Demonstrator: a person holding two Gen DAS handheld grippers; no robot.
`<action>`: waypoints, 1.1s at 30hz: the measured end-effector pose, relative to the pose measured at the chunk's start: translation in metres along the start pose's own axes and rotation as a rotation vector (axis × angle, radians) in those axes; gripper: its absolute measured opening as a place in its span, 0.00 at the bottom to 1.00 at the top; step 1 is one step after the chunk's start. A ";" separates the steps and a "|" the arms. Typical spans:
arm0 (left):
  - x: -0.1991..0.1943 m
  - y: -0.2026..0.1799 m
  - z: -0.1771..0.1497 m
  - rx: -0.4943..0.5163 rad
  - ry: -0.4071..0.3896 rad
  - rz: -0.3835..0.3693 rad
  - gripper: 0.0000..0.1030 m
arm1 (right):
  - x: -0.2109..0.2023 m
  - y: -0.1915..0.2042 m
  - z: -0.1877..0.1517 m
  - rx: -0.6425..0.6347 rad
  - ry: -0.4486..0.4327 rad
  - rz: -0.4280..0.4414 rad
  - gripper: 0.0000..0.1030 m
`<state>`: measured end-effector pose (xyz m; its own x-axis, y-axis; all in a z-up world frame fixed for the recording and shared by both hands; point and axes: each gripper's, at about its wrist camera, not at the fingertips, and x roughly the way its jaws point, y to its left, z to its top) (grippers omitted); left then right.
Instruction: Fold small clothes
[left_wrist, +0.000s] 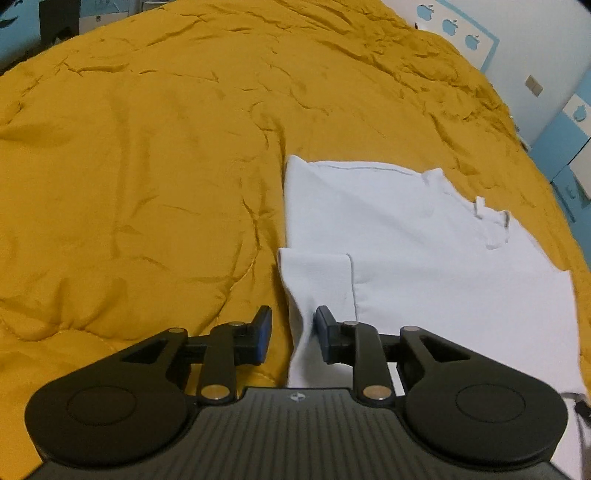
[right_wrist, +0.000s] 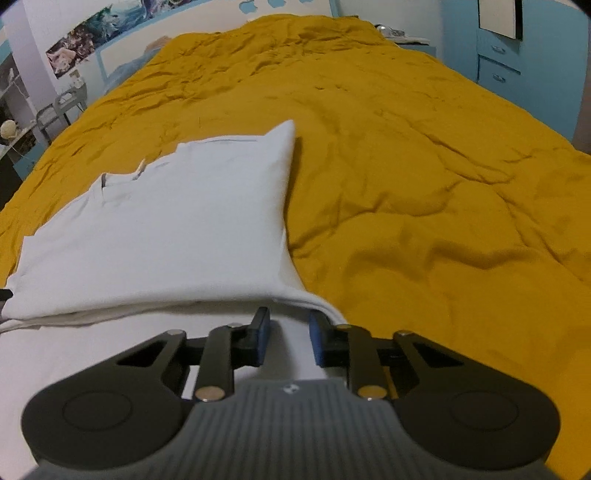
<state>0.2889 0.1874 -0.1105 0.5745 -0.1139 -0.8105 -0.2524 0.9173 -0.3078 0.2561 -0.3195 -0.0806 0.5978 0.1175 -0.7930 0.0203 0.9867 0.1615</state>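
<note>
On the mustard quilt (left_wrist: 147, 166) of the bed, a white garment (left_wrist: 406, 258) was laid folded; both grippers' jaws were held apart, its near edge lying between them, unclamped.

A wrinkled mustard-yellow quilted bedspread (left_wrist: 147, 166) is spread across the whole bed. A white wall panel with blue apple-shaped cut-outs (left_wrist: 452, 27) is seen beyond its far edge. In the right wrist view, a light-blue drawer cabinet (right_wrist: 496, 62) is set at upper right, a strip of pictures (right_wrist: 96, 26) is fixed to the left wall, and a small grey side table (right_wrist: 61, 107) stands beneath.
</note>
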 end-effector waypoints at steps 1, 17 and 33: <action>-0.001 0.002 0.005 -0.011 0.005 -0.025 0.28 | -0.007 0.002 -0.001 -0.006 0.009 0.003 0.20; -0.002 0.003 0.008 -0.065 -0.025 -0.088 0.11 | 0.002 0.071 0.004 -0.587 -0.067 -0.098 0.33; -0.010 -0.025 0.022 0.050 -0.013 -0.018 0.09 | -0.024 0.035 0.013 -0.525 -0.106 0.006 0.16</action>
<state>0.3066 0.1740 -0.0839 0.5892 -0.1258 -0.7981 -0.2028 0.9331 -0.2969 0.2531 -0.2895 -0.0483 0.6748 0.1377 -0.7251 -0.3709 0.9126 -0.1718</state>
